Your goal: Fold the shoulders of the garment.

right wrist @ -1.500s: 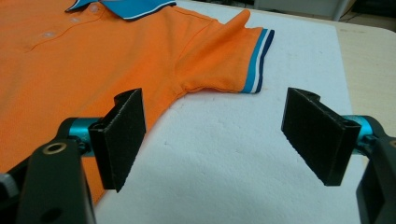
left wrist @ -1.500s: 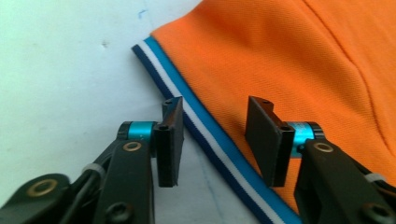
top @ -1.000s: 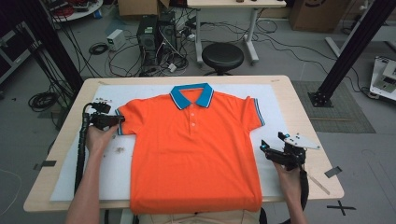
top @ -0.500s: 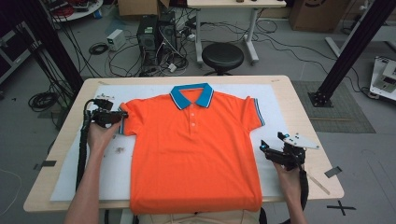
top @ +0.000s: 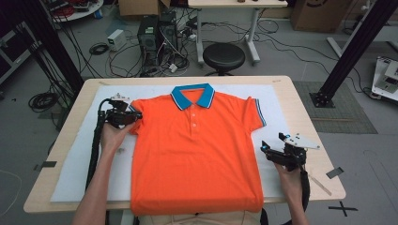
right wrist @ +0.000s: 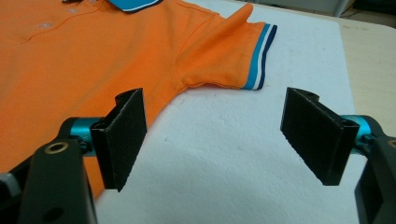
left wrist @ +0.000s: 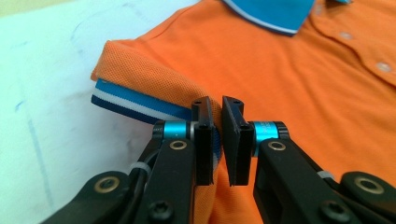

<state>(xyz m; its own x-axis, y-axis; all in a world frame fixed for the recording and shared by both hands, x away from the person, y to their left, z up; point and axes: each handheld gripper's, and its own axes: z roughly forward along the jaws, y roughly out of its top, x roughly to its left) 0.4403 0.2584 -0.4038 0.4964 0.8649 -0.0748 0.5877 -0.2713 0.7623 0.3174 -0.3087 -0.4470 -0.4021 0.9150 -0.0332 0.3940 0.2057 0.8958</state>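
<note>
Since the earlier high view, the left sleeve [top: 135, 114] of the orange polo shirt [top: 195, 154] has been drawn inward toward the shirt's body, and the left tool [top: 137, 116] has been carried with it; the right tool [top: 264, 149] is seen where it was.

In the left gripper view, the left tool [left wrist: 217, 140] is seen nearly closed, and a fold of the sleeve [left wrist: 154, 88] with its blue, white and navy band is pinched between the pads. The sleeve is lifted into a ridge and folded partly over the shoulder.

The shirt is laid flat, front up, on a white sheet [top: 75, 173] that covers most of the wooden bench [top: 300, 101]. Its blue collar [top: 192, 96] lies at the far side and its hem at the near edge.

The right tool is held near the bench's right side, just beside the shirt's right edge. In the right gripper view its jaws are spread wide with nothing between them, bare white sheet [right wrist: 224, 154] lying beneath. The right sleeve [right wrist: 229, 56] is seen beyond them, flat, its striped band pointing away from the body.
</note>
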